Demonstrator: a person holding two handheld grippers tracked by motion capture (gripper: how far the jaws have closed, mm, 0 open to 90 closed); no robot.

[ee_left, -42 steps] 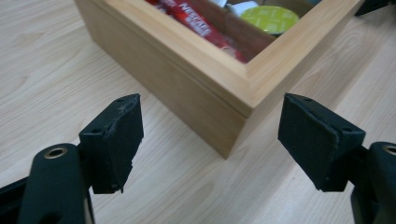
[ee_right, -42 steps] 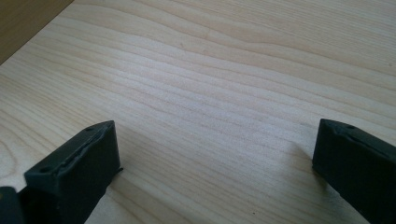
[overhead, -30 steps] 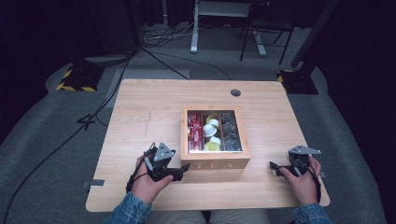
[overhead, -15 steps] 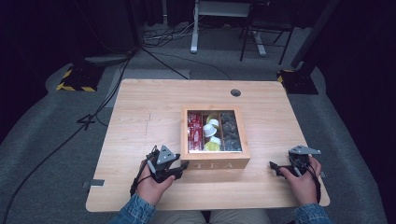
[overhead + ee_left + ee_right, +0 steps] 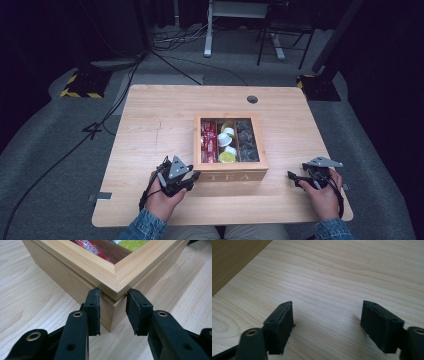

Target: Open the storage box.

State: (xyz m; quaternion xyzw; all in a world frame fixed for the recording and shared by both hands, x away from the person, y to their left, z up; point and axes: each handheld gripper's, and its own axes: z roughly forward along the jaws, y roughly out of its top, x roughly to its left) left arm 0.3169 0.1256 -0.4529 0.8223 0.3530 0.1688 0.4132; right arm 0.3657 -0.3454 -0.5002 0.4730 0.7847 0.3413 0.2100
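Observation:
A wooden tea box (image 5: 230,175) with a glass-paned lid stands at the middle of the table, "TEA" on its front wall. Through the pane I see red packets (image 5: 208,142), white and yellow-green pods (image 5: 226,145) and dark items (image 5: 247,140). My left gripper (image 5: 196,176) is at the box's front-left corner. In the left gripper view the box corner (image 5: 117,290) sits between the spread jaws of that gripper (image 5: 113,312), level with the lid seam. My right gripper (image 5: 292,177) rests low over bare wood right of the box, and its jaws (image 5: 327,322) stand wide apart with nothing between them.
The light wooden table (image 5: 160,125) has a round cable hole (image 5: 252,99) at the back right. The front edge runs just behind both hands. On the grey floor beyond lie cables (image 5: 170,60), a desk leg (image 5: 207,30) and yellow-black striped bases (image 5: 80,87).
My left gripper has slid right, up to the box's front-left corner. The right gripper and the box have stayed put.

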